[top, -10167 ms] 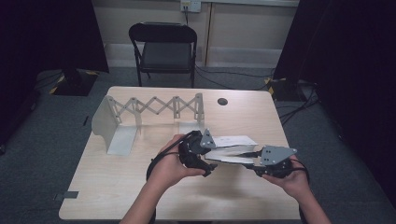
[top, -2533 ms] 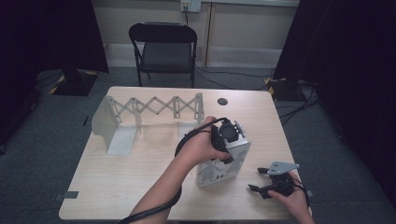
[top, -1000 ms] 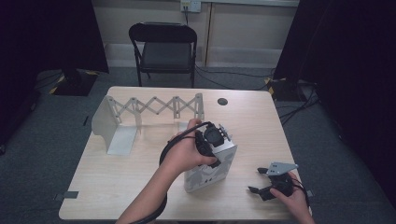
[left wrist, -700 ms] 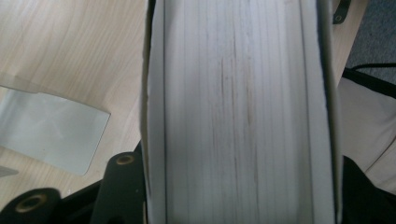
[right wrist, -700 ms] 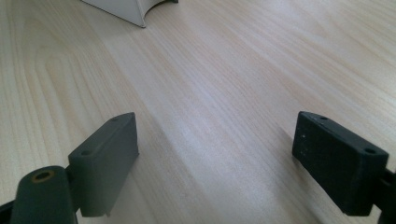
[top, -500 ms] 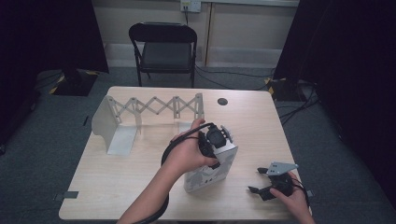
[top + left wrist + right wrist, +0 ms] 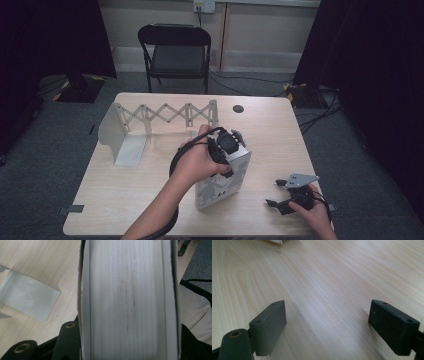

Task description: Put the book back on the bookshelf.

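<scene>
Book [image 7: 222, 180] upright near the table's [image 7: 125, 200] front edge.
Left gripper [image 7: 227, 147] clamps its top edge, long axis vertical, page edges up; right gripper [image 7: 280, 197] rests wide open nearby.

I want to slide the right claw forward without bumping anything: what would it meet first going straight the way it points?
Probably the book standing in the left claw; before that, bare table lies ahead of the open right claw.

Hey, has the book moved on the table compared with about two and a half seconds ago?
Yes. The book, clamped upright in the left gripper, has shifted left and nearer the person, away from the dark disc.
</scene>
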`<control>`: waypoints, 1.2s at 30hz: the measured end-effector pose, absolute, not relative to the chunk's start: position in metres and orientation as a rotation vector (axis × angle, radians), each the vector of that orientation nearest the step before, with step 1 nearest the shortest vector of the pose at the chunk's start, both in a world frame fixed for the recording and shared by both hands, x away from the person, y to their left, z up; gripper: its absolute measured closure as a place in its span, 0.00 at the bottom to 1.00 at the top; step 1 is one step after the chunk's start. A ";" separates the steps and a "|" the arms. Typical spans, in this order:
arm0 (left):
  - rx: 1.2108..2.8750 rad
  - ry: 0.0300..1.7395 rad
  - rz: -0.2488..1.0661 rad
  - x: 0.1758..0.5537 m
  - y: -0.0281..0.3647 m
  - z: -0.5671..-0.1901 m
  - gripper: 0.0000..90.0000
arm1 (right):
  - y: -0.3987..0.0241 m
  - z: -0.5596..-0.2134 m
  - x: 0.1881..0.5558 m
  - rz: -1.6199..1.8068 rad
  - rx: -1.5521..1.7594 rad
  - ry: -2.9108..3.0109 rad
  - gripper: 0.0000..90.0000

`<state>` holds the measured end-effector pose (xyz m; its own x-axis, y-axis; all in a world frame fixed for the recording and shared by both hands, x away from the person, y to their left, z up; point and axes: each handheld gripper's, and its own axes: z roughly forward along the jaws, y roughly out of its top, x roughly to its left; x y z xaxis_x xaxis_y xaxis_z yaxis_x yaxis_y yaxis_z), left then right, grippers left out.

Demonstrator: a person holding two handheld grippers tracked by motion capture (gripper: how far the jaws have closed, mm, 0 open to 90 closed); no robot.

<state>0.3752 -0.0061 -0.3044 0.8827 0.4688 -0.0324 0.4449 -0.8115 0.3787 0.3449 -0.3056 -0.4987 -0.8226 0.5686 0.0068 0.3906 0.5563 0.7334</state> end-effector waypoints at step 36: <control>2.604 0.897 0.060 0.382 0.038 -0.295 0.58 | -0.306 -0.499 0.345 1.122 0.803 2.561 0.16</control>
<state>0.3818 0.0381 -0.2951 0.7947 0.6013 -0.0832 0.5848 -0.7217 0.3704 0.3450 -0.3056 -0.4987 -0.8225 0.5687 0.0071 0.3908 0.5561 0.7335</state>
